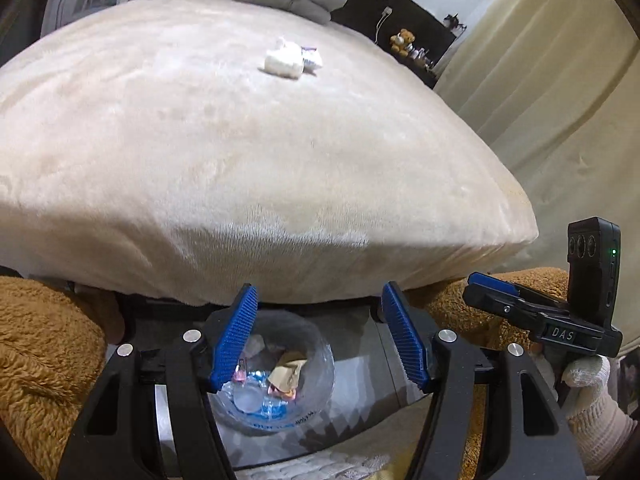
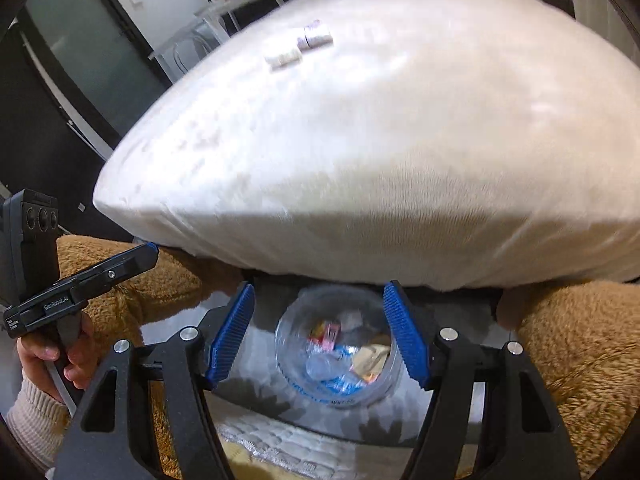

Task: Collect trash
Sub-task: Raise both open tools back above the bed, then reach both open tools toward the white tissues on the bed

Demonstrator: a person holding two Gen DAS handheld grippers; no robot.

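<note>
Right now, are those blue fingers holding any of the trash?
No. Both the left gripper and right gripper are open and empty; the clear bin merely shows beneath them.

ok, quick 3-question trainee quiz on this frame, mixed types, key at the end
1. True or false: both grippers are holding trash.
2. Where does the trash already collected lie? A) in the clear bin on the floor B) on the bed C) on the gray pillows
3. What is still left on the bed to pick up?

Key
1. False: the left gripper and the right gripper are open and empty.
2. A: the clear bin.
3. Two small white bundles, side by side on the bed.
</note>
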